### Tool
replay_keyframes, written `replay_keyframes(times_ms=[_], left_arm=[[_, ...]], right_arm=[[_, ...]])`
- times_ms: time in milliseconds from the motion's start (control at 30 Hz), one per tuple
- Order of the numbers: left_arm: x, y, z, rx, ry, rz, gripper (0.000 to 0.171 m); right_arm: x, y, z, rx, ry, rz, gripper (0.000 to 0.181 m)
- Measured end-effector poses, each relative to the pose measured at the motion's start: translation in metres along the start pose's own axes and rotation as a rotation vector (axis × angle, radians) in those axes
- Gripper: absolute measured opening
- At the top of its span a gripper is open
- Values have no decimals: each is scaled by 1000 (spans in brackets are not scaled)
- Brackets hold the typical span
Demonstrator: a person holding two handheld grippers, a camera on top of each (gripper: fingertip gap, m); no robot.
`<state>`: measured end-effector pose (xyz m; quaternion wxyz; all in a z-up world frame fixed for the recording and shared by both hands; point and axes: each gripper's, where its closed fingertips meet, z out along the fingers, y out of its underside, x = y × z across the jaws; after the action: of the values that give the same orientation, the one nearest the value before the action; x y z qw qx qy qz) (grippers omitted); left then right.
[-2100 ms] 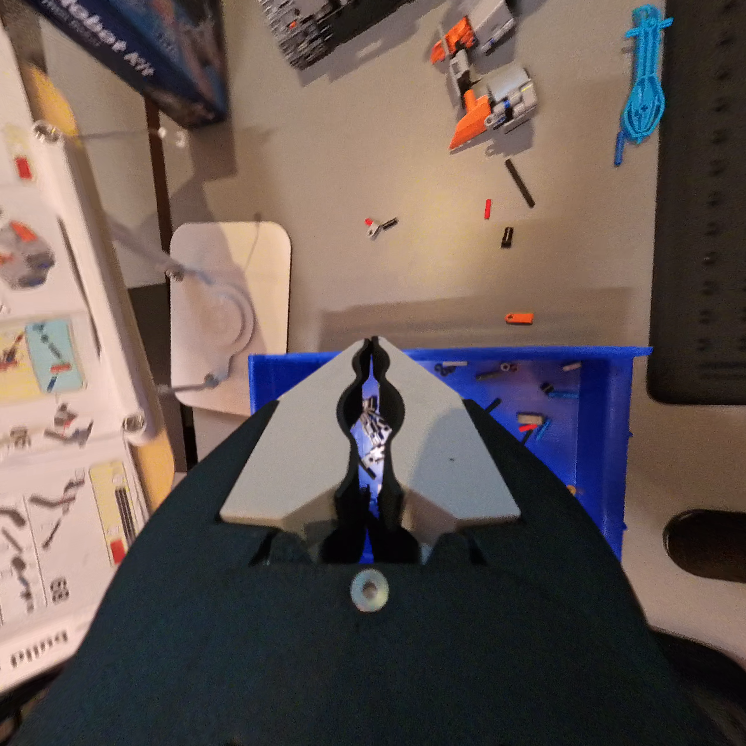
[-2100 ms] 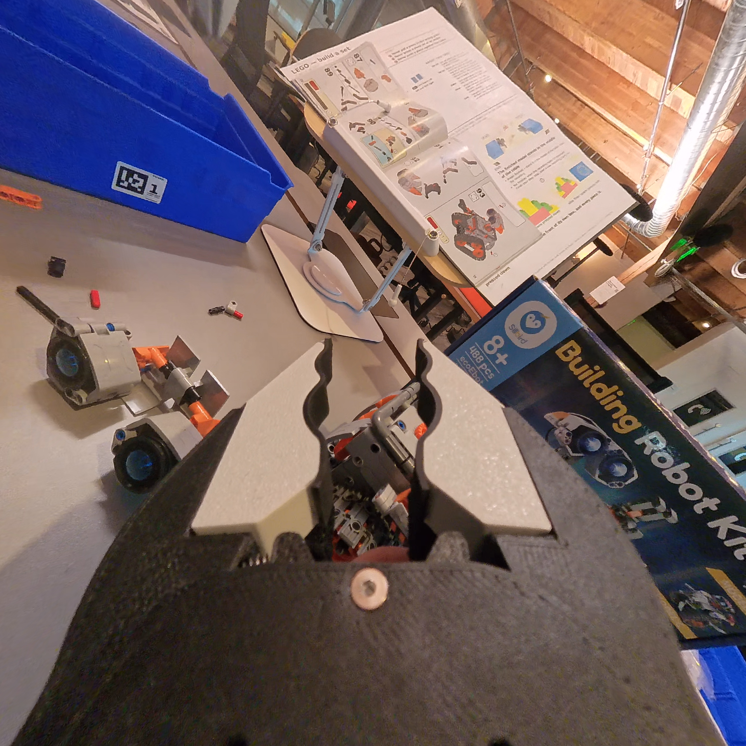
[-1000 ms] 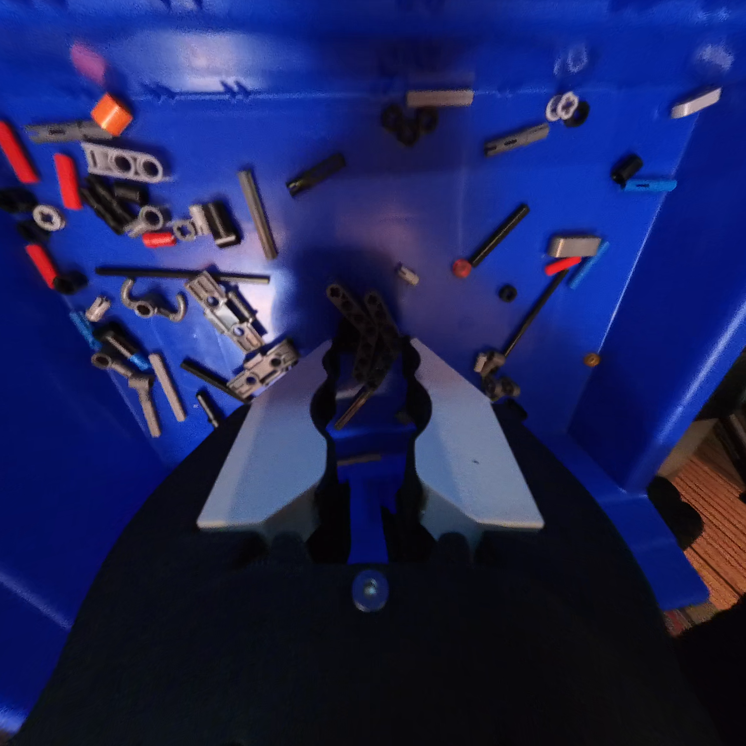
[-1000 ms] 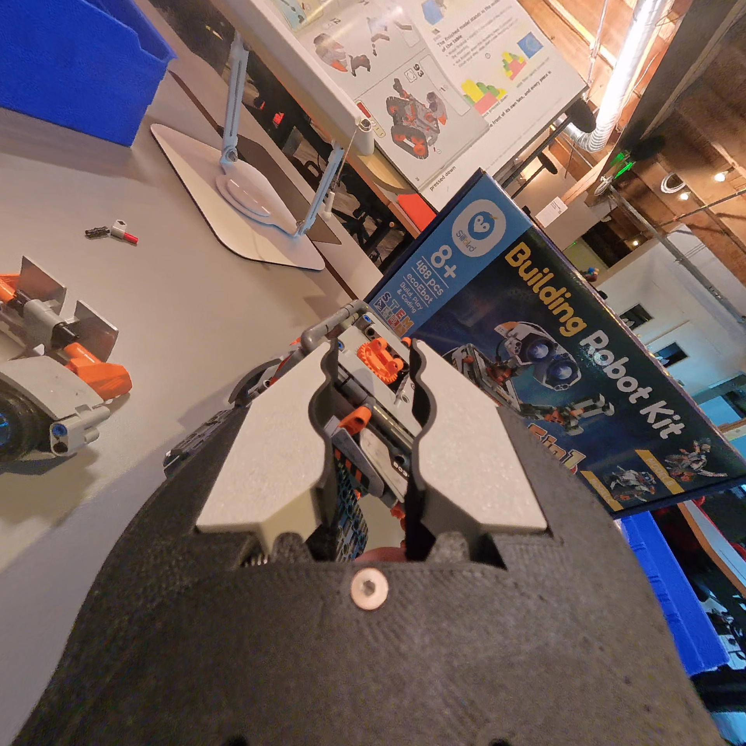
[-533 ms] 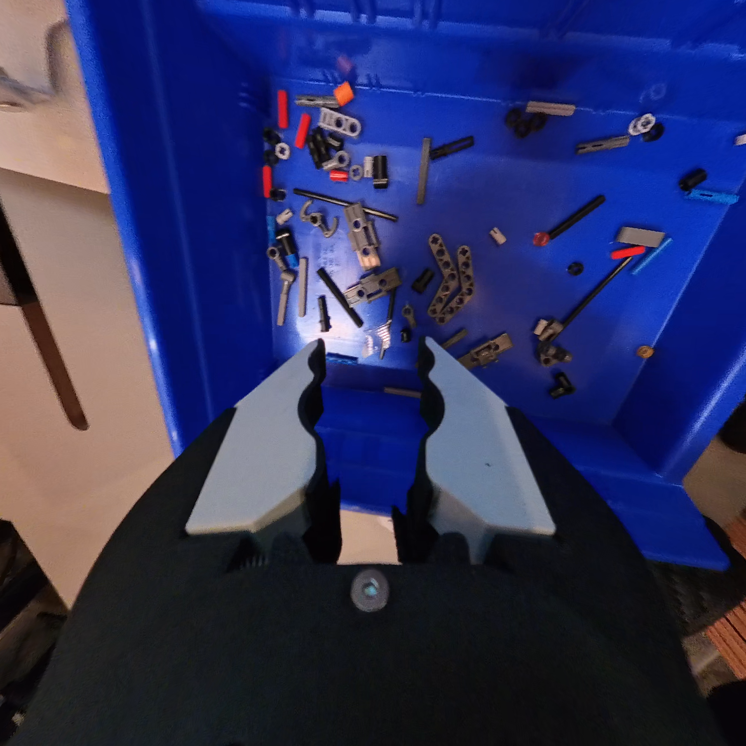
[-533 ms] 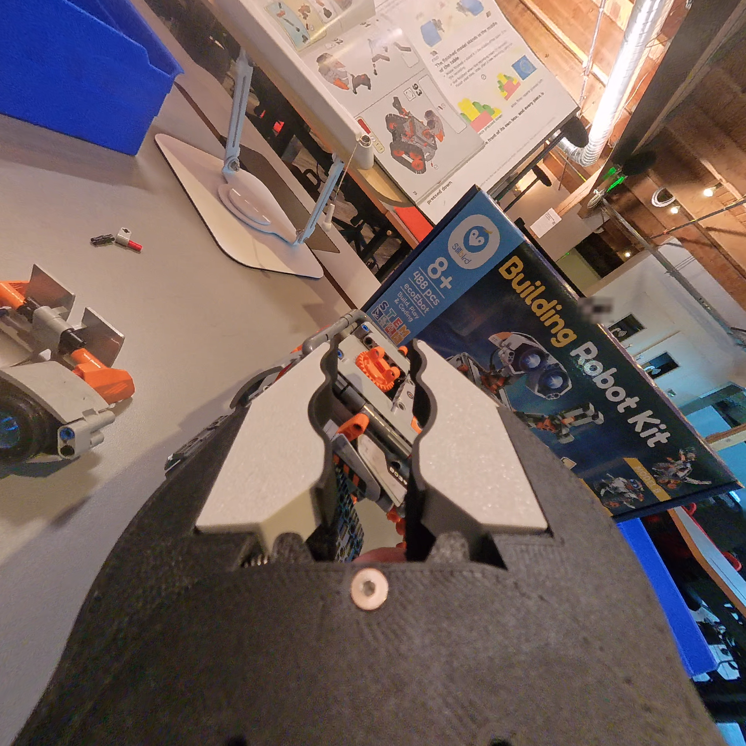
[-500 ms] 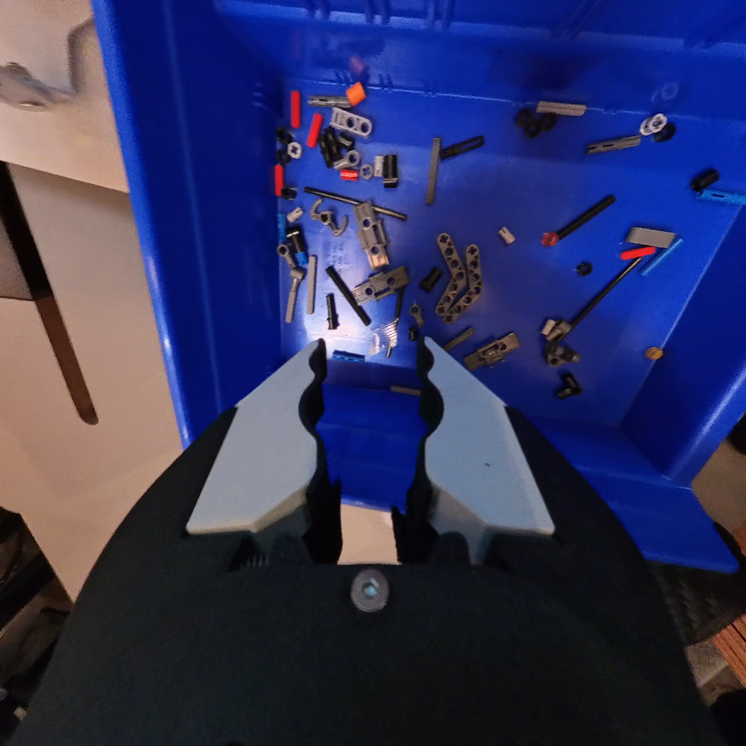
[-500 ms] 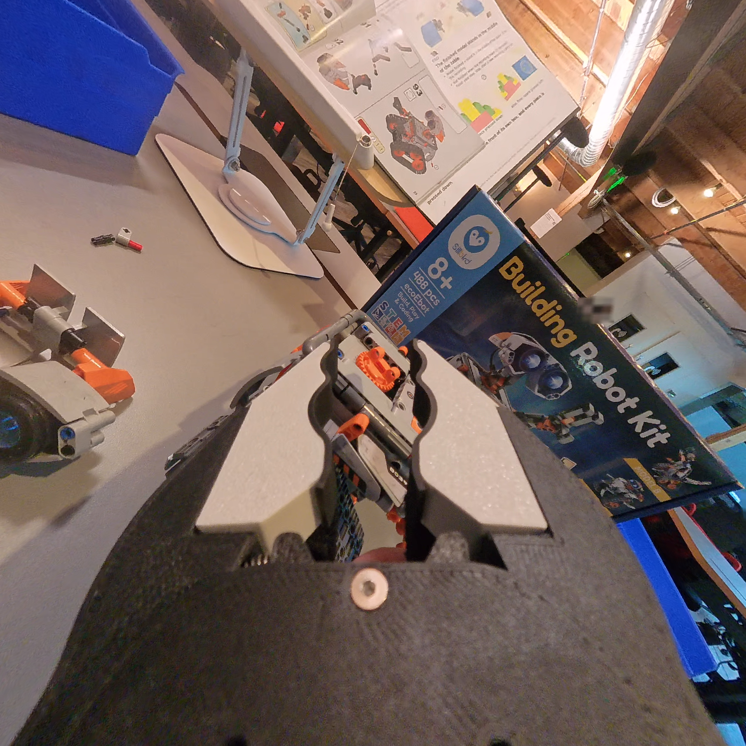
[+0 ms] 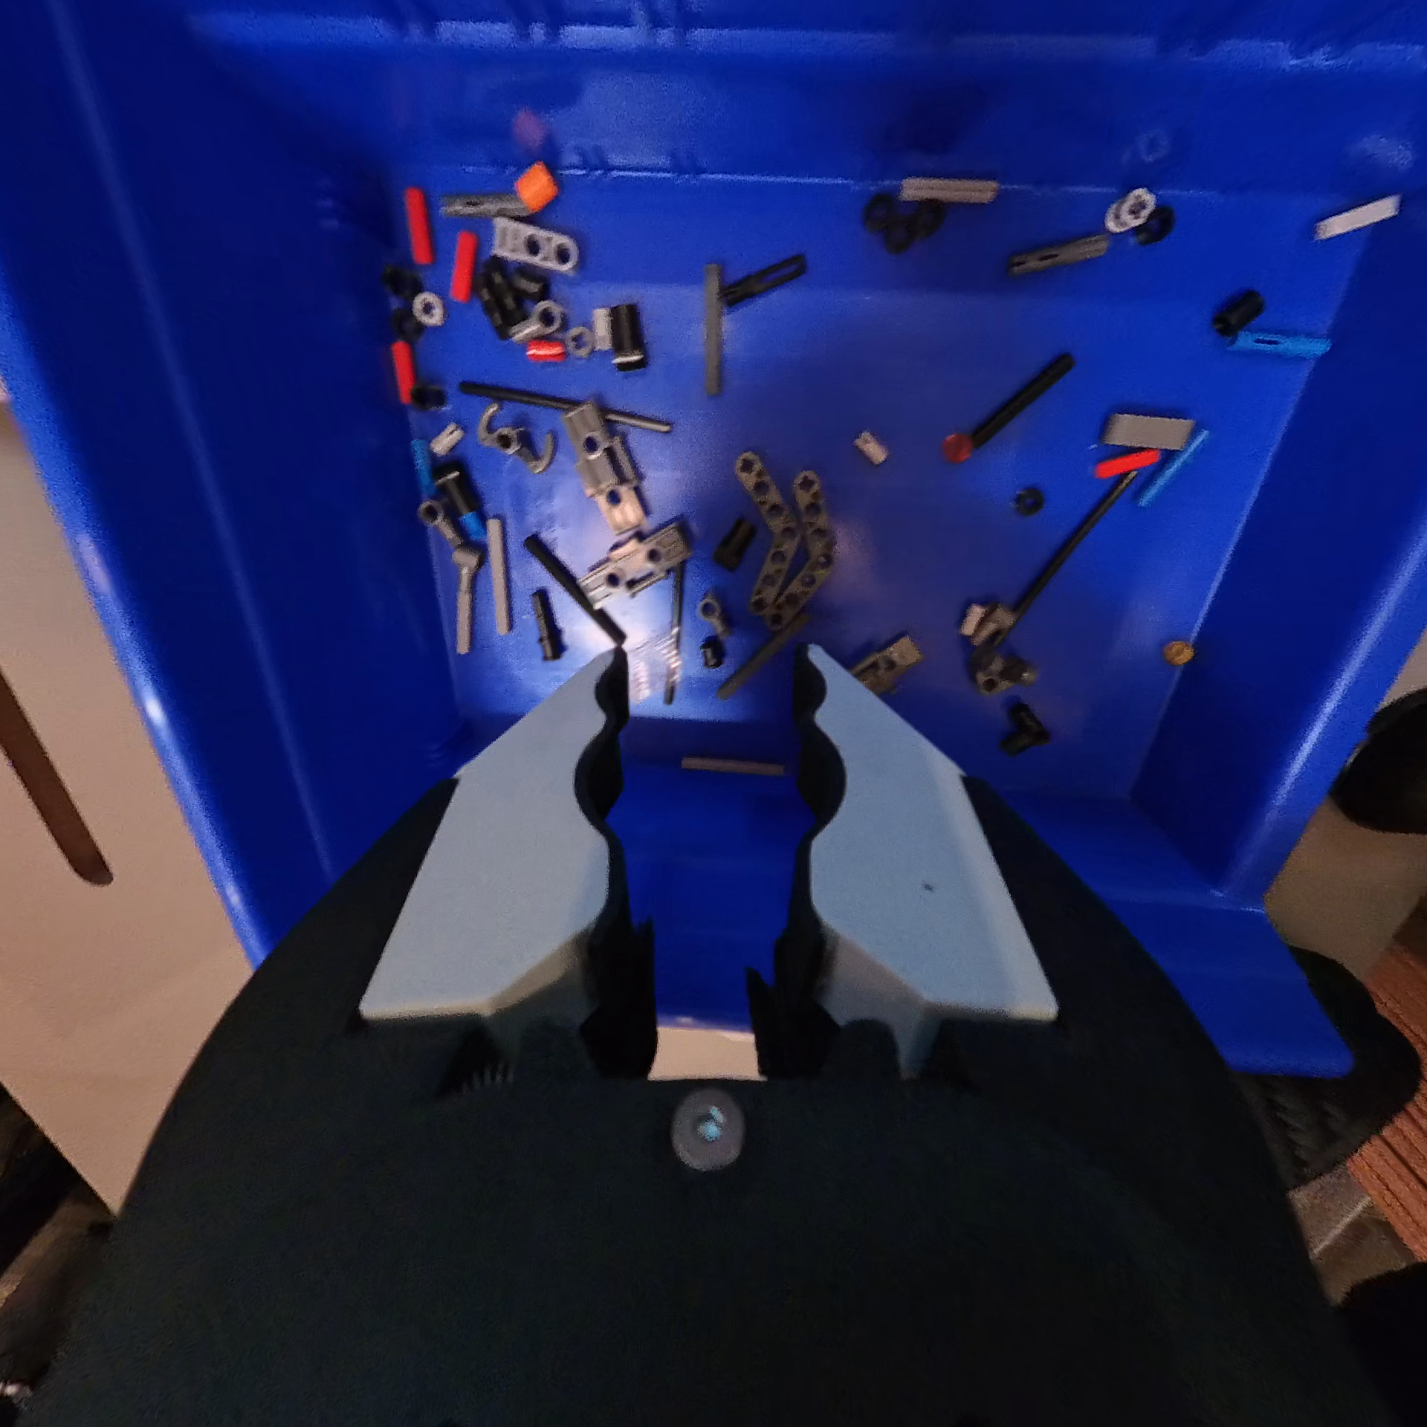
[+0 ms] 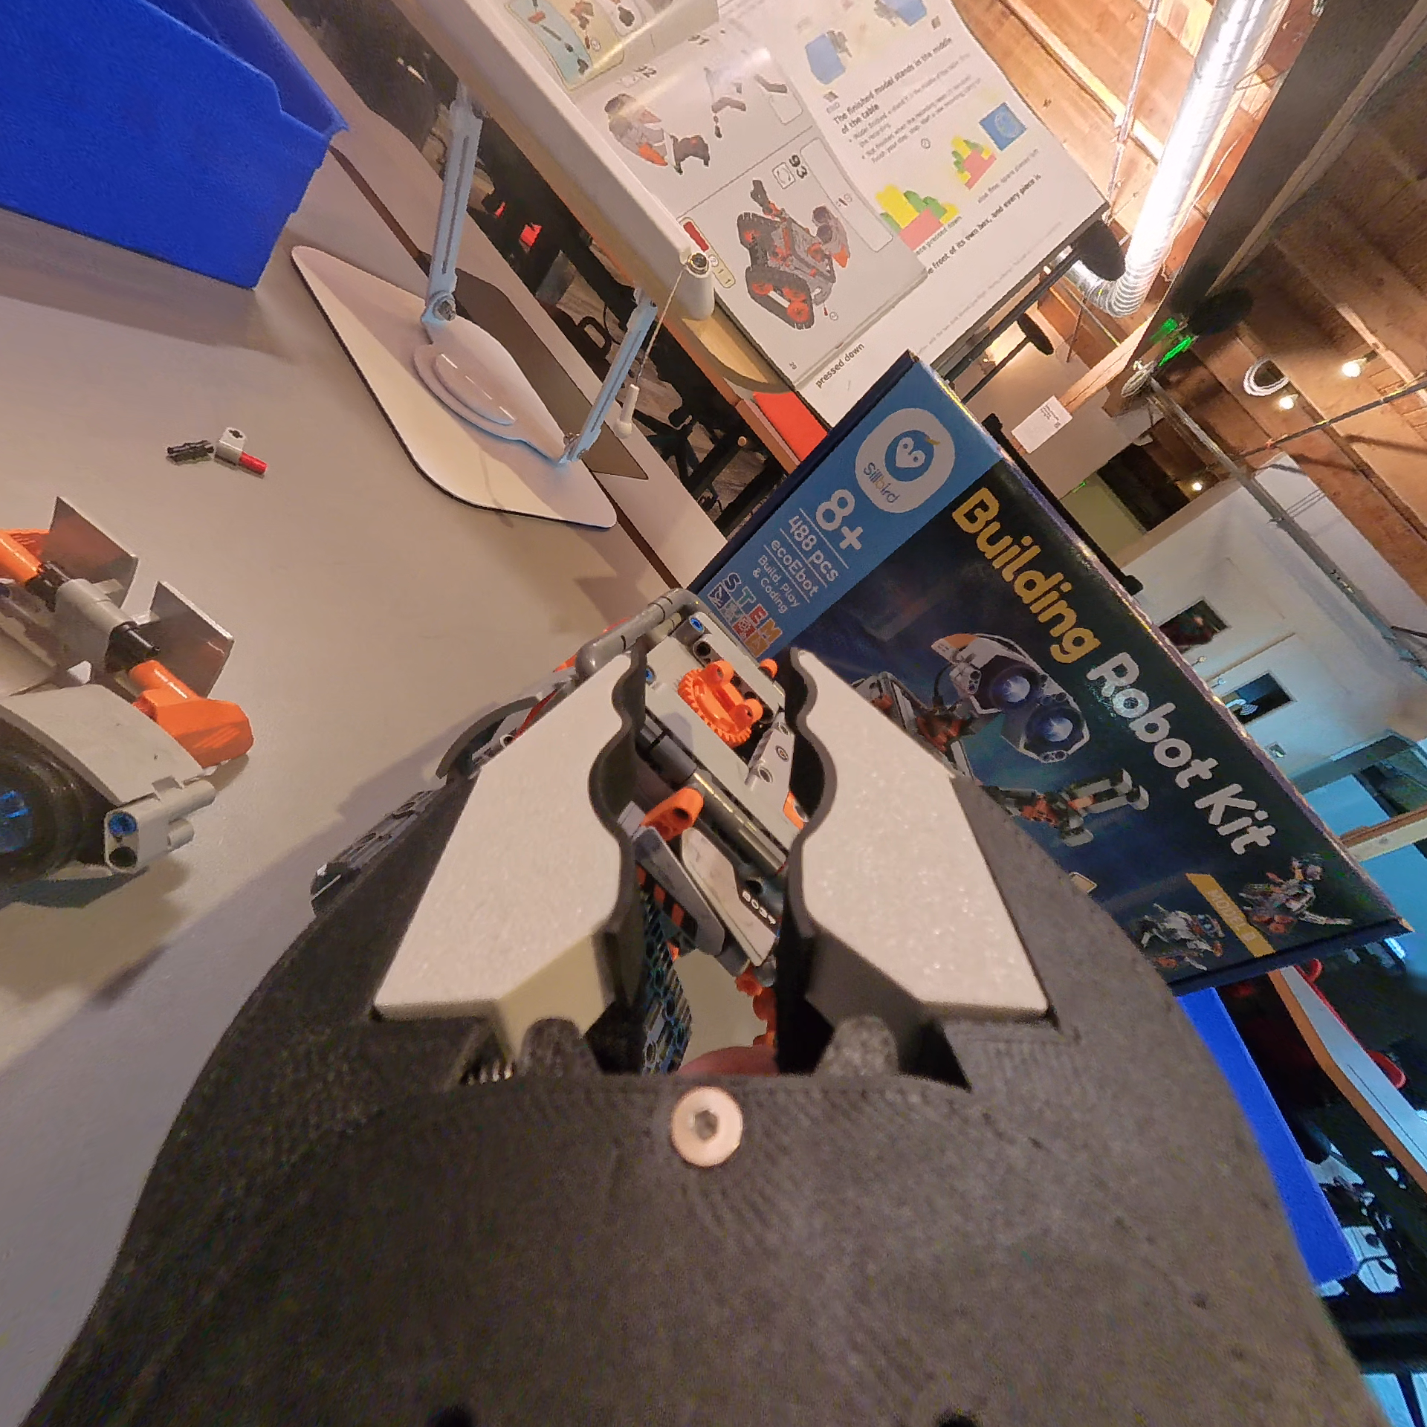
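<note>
Above the blue bin (image 9: 232,463) of loose building pieces (image 9: 788,540), the left gripper (image 9: 706,664) hung wide open, holding nothing. Over the grey table (image 10: 347,618), the right gripper (image 10: 710,679) was clamped on a grey-and-orange brick model (image 10: 718,772), beside a kit box (image 10: 1042,695).

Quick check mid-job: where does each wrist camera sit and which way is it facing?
Left wrist view: behind the open left hand-held gripper, looking down into the blue bin of loose parts.
Right wrist view: behind the right hand-held gripper, which clamps a partly built model, looking across the table toward the kit box.
Shared: the blue bin.
</note>
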<state>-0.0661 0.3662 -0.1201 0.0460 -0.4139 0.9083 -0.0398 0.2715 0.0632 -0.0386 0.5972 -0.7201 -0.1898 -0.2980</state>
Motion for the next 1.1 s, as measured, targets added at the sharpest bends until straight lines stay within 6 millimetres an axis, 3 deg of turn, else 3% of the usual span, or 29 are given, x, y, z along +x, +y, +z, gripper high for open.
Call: replay_keyframes(times_ms=[467,700,767,967,1100], left_arm=[[41,-9,7,-32,113,74,39],[118,-38,38,19,307,256,31],[128,-43,50,17,283,296,33],[124,-40,53,8,246,228,38],[124,-45,54,35,226,182,31]], right_arm=[[2,0,-1,-6,11,-8,34],[2,-2,-3,2,8,-8,34],[2,-3,-4,6,7,-9,34],[3,-6,-6,18,9,-10,34],[4,-8,-8,30,7,-3,34]])
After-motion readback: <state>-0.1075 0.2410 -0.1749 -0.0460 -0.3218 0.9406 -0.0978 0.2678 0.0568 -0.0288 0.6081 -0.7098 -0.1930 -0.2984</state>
